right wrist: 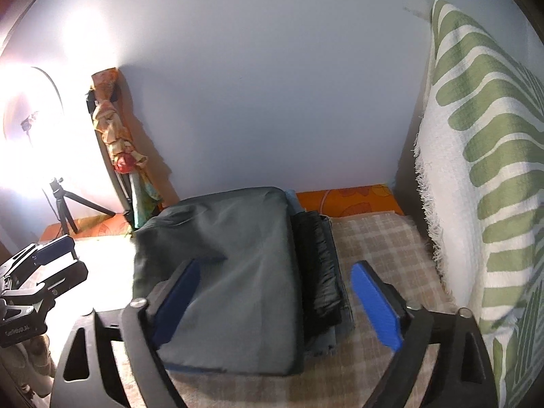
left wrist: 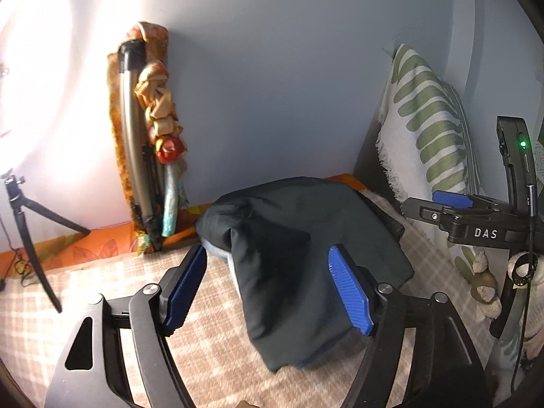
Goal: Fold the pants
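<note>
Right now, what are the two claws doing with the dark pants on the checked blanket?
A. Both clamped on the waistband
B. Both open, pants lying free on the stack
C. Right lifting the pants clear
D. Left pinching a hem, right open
B: the left claw and right claw both stand wide, pads off the cloth, with the dark pants resting folded.

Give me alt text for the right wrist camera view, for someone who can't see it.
Folded dark grey-green pants lie on top of a stack of clothes on a beige plaid bedspread, with the right claw open above them, holding nothing. A green-and-white leaf-patterned cloth hangs at right; the left claw and a bright lamp on a small black tripod are at left.
</note>
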The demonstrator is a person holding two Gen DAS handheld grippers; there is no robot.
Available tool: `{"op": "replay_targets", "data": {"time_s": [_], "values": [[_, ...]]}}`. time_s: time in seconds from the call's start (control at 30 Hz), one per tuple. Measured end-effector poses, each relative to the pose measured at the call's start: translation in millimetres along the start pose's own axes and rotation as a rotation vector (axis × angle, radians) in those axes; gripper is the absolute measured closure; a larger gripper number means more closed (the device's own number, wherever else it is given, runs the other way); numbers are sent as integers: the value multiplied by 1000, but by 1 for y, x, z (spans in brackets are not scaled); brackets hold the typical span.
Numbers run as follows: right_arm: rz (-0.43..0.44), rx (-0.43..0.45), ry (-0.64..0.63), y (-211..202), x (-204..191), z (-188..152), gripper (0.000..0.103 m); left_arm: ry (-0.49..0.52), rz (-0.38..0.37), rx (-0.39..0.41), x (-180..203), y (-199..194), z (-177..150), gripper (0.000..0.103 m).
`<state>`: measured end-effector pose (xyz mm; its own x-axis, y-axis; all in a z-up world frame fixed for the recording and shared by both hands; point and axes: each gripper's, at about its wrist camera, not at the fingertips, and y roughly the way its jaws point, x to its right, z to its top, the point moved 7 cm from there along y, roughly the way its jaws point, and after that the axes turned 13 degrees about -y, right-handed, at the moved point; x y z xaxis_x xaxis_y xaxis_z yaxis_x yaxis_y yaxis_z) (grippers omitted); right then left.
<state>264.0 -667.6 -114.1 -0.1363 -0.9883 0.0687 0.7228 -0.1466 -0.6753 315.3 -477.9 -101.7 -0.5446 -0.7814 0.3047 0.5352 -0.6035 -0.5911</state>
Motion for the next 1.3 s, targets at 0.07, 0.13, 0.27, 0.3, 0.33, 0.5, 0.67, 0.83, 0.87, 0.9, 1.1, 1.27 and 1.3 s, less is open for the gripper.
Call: {"op": "replay_targets", "data": {"time_s": [0.07,0.13,0.27,0.3,0.33,0.5,0.67,0.83,0.87,0.9,1.1,1.27,1.3], "values": [[-1,14,1,-10,-5,-1,6,-1,1,9,-1,-11,-1,27],[-5,31,6,-22,-11,-2,3,-3,0,20,-1,-24,-1,26],[-5,68,19,-51,-22,-5,0,6,-2,49,1,-50,-5,25],[-8,75,19,-59,-25,-6,0,7,-1,59,0,-58,-7,25],[-13,84,15,-67,-29,-7,0,7,-3,68,1,-67,-9,24],[-30,122,13,-101,-48,-17,0,6,-17,103,1,-109,-23,23],[-44,142,13,-132,-72,-35,0,15,-19,115,-1,-140,-41,23],[-47,147,4,-153,-98,-58,0,5,-19,111,-9,-166,-64,22],[-45,146,8,-156,-101,-62,0,-3,-20,106,-11,-169,-68,22],[-44,146,13,-159,-104,-67,0,-9,-22,101,-13,-172,-71,22],[-77,151,13,-178,-125,-95,0,-14,-6,96,-24,-189,-94,22],[-103,147,22,-185,-139,-113,0,-9,14,87,-32,-197,-111,22],[-104,148,31,-186,-141,-116,0,-6,23,82,-33,-197,-115,22]]}}
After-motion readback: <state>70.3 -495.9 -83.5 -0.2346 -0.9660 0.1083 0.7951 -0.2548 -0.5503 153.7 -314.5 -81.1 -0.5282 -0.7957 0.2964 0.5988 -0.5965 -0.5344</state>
